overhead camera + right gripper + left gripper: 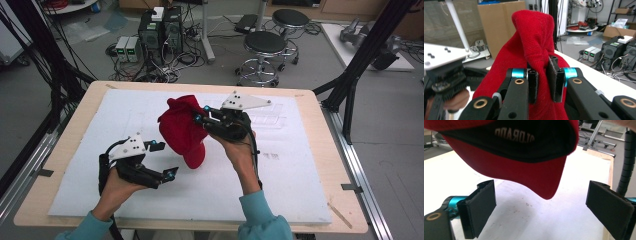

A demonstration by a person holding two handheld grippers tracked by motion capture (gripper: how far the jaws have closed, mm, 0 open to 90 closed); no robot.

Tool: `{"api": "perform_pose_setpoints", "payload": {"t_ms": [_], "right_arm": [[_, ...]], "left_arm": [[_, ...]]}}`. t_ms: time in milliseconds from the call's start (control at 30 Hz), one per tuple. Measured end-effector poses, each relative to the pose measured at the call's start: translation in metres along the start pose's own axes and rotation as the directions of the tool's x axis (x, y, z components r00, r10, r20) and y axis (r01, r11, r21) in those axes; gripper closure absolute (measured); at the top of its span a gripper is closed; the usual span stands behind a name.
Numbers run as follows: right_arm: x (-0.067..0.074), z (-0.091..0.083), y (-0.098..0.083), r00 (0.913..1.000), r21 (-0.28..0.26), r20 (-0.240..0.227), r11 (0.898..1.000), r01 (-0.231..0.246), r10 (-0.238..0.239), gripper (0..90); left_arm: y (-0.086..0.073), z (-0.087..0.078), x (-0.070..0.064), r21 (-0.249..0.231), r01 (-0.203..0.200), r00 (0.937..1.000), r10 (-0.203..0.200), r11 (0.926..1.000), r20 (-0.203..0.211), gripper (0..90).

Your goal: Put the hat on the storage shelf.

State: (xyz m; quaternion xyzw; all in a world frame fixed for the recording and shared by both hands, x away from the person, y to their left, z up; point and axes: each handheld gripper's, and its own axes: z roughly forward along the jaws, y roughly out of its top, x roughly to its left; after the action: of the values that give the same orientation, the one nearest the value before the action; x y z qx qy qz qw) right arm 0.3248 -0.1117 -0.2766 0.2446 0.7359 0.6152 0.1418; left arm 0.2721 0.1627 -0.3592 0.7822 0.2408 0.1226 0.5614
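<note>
Beyond the gripper tips, past the wooden table (310, 100) with its white foam mat (280, 195): two black stools (265, 45), computer towers (160, 30), tangled cables (170, 67); cardboard box (496, 22) behind; black frame strut (370, 45) to the right

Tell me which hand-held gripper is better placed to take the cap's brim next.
Left. The left hand-held gripper is open just below the red cap, and the brim hangs between its jaws without touching them. The right hand-held gripper is shut on the cap's crown fabric, holding it up.

Overhead forward-down view; two close claw-mounted views, red cap (182, 130) shared.
</note>
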Motion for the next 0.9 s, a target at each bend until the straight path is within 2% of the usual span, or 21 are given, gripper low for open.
{"api": "perform_pose_setpoints", "payload": {"t_ms": [267,500,667,900], "right_arm": [[0.001,-0.003,0.002,0.9996,-0.018,0.026,1.000,-0.010,0.011,80.5],[0.004,-0.002,0.003,0.9985,-0.035,0.043,0.999,-0.033,0.034,80.5],[0.007,0.001,0.003,0.9984,-0.031,0.039,0.999,-0.040,0.041,80.5],[0.009,0.001,0.003,0.9982,-0.044,0.036,0.998,-0.045,0.047,80.5]], "left_arm": [[-0.012,0.017,-0.009,-0.005,0.022,0.9998,-0.022,0.9997,-0.002,13.1],[-0.014,0.029,-0.013,-0.008,0.034,0.9992,-0.034,0.9994,-0.022,17.2],[-0.013,0.038,-0.017,-0.022,0.035,0.9993,-0.035,0.9991,-0.013,28.0],[-0.014,0.041,-0.017,-0.044,0.035,0.9994,-0.035,0.9984,-0.004,51.1]]}}
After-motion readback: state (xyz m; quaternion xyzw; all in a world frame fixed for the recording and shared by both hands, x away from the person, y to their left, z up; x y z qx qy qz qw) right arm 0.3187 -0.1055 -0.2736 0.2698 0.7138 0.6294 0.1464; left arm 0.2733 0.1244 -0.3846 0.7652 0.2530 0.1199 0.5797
